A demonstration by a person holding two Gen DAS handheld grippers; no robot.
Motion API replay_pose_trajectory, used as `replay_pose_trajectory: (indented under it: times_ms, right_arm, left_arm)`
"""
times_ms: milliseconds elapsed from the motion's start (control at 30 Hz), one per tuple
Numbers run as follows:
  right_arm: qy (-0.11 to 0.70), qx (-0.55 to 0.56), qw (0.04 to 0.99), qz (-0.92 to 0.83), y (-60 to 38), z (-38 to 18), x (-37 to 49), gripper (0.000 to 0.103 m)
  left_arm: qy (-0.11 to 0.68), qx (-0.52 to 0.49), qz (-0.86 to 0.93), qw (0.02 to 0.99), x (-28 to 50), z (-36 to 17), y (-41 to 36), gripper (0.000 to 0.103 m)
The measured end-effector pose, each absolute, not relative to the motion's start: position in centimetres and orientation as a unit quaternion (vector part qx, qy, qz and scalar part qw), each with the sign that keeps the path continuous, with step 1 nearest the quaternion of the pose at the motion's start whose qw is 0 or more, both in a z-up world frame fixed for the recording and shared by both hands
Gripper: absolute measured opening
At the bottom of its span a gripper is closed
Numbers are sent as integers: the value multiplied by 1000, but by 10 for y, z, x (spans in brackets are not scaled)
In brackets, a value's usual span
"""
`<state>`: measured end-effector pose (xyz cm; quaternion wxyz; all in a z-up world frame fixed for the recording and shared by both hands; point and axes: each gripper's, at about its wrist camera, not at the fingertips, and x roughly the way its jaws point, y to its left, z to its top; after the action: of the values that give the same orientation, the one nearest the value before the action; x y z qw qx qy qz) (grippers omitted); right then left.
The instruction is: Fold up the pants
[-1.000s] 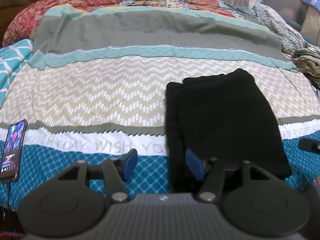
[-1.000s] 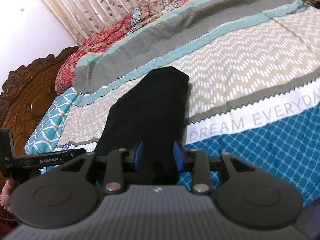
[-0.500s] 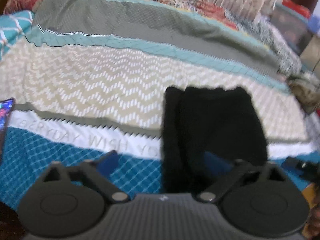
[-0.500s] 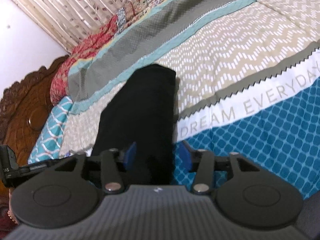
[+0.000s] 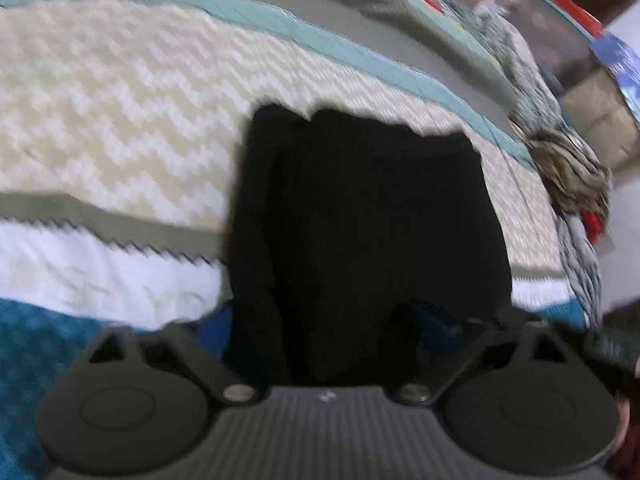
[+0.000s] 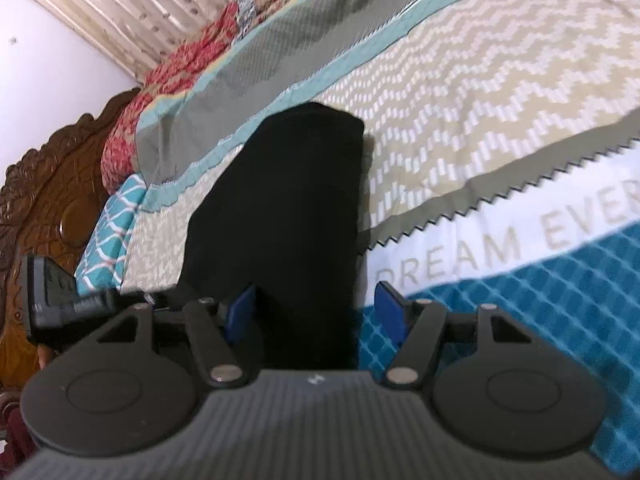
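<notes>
Folded black pants (image 5: 360,220) lie on the patterned bedspread (image 5: 100,120), across its zigzag band and white lettered strip. The left wrist view is blurred. My left gripper (image 5: 326,324) hangs low over the pants' near end, straddling its left part; its jaws are closing and the blue pads do not press the cloth. In the right wrist view the pants (image 6: 280,208) run away from me. My right gripper (image 6: 316,312) straddles their near right edge, jaws opening, with its right pad over the bare bedspread (image 6: 480,100). The left gripper (image 6: 60,300) shows at the left.
A carved wooden headboard (image 6: 48,200) stands at the left, with a red patterned quilt (image 6: 168,80) and a curtain (image 6: 120,8) behind the bed. A heap of crumpled clothes (image 5: 568,176) lies at the bed's right edge, with boxes (image 5: 592,112) beyond.
Both grippers opened wider and sank closer to the pants' near end. The left view tilted downward and rolled, and the phone at its left edge dropped out of sight.
</notes>
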<state>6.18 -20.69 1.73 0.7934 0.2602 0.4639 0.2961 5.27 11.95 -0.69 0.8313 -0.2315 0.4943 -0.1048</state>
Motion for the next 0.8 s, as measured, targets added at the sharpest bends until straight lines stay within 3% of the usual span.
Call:
replay_pose_trajectory:
  times_ms: [33, 67, 133, 167, 233, 500, 633, 800]
  right_arm:
    - [473, 274, 780, 306, -203, 11, 67, 67]
    - [482, 288, 766, 312, -201, 7, 70, 64]
    - [477, 292, 768, 311, -196, 14, 71, 51]
    - [465, 283, 776, 319, -195, 26, 69, 47]
    - [437, 273, 787, 339, -191, 49, 69, 41]
    - [270, 215, 868, 356, -194, 142, 120, 41]
    - [239, 194, 888, 341, -190, 142, 174, 41]
    - [272, 189, 893, 305, -179, 91, 240, 41]
  left_arm:
    - [484, -224, -100, 840, 49, -8, 116, 77]
    - [476, -218, -97, 846, 46, -7, 114, 59]
    - [468, -235, -88, 848, 44, 5, 115, 36]
    - [461, -244, -91, 849, 44, 15, 116, 32]
    - [433, -240, -104, 862, 50, 41, 114, 31]
    - [305, -165, -130, 929, 127, 124, 91, 31]
    - [286, -131, -110, 943, 191, 120, 77, 31]
    - [329, -126, -71, 933, 271, 65, 69, 31]
